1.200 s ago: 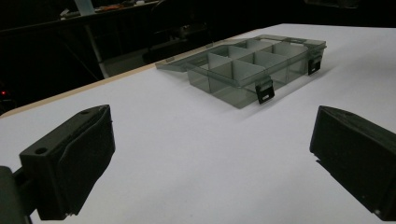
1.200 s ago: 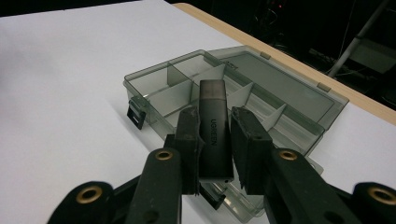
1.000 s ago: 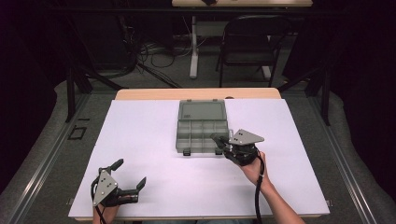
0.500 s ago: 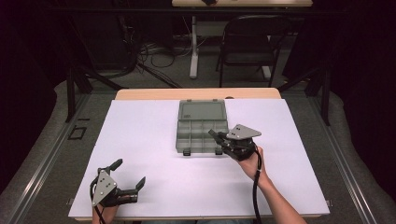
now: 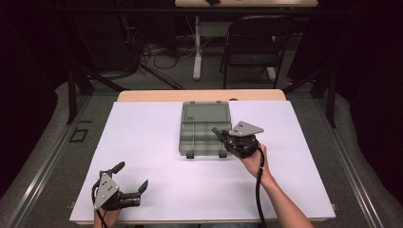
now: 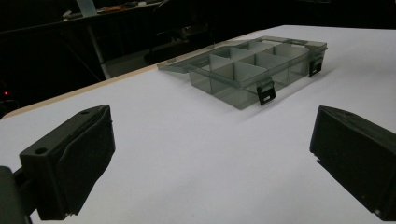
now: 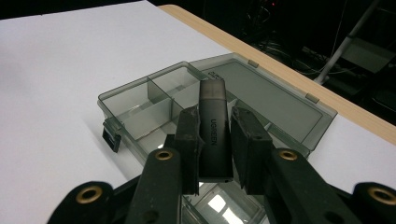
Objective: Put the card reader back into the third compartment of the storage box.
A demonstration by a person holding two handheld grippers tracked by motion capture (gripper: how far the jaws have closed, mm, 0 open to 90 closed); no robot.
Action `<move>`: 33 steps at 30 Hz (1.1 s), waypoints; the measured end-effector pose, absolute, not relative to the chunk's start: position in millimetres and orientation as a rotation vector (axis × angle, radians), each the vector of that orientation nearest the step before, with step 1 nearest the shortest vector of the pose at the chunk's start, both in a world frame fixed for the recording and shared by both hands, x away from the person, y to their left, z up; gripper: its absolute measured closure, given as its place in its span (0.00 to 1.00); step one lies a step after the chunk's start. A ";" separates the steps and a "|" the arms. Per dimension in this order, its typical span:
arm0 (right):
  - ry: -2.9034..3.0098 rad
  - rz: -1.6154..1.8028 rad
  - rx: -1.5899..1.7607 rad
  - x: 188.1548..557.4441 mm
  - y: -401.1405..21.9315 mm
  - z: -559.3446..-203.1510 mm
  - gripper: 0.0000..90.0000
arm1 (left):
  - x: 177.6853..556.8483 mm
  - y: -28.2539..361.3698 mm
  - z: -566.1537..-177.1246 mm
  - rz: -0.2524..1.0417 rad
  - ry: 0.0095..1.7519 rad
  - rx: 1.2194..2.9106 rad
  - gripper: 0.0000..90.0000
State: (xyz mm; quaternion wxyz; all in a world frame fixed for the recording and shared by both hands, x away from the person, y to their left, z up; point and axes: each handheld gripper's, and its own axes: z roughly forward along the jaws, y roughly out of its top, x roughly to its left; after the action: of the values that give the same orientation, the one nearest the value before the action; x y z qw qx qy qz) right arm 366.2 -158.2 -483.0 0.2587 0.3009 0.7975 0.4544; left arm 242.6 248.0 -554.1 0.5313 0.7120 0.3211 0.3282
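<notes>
From the high view, the smoky grey, see-through plastic compartment box (image 5: pixel 205 128) lay open on the white tabletop (image 5: pixel 157 142), its flat lid folded back on the side away from me. My right gripper (image 5: pixel 223 135) hung over the box's near right corner, its tips above the compartments there, with my right hand (image 5: pixel 253 161) just outside that corner. My left gripper (image 5: pixel 130 176) sat well apart from the box, off toward my near left, low over the white surface, its two black jaws spread wide with nothing between them.

In the left gripper view, those jaws stood far apart at either edge, and the box lay between and beyond them, two dark latches hanging on the wall that faced me.

In the right gripper view, my right gripper (image 7: pixel 216 140) was clamped on a dark, slim, rectangular USB stick with a translucent cap and pale lettering (image 7: pixel 215 128). The pads pressed its two long sides, and the capped end pointed out over the box's divided compartments toward the lid. The stick seemed to hang above the box rather than rest in a compartment, though I could not be sure from that angle.
</notes>
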 end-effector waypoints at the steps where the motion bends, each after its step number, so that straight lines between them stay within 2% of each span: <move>1: 2.163 1.230 0.814 367.2 -157.7 -483.0 0.82 | 242.7 248.0 -554.1 0.784 0.765 1.701 0.00; 33: 2.188 1.190 0.853 397.1 -143.4 -481.9 0.82 | 242.6 248.2 -554.1 0.785 0.765 1.699 0.00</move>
State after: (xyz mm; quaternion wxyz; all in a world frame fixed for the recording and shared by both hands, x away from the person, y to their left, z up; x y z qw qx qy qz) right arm 397.1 -143.4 -481.9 0.2519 0.3134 0.8043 0.4376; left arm 242.6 248.2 -554.1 0.5308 0.7121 0.3207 0.3291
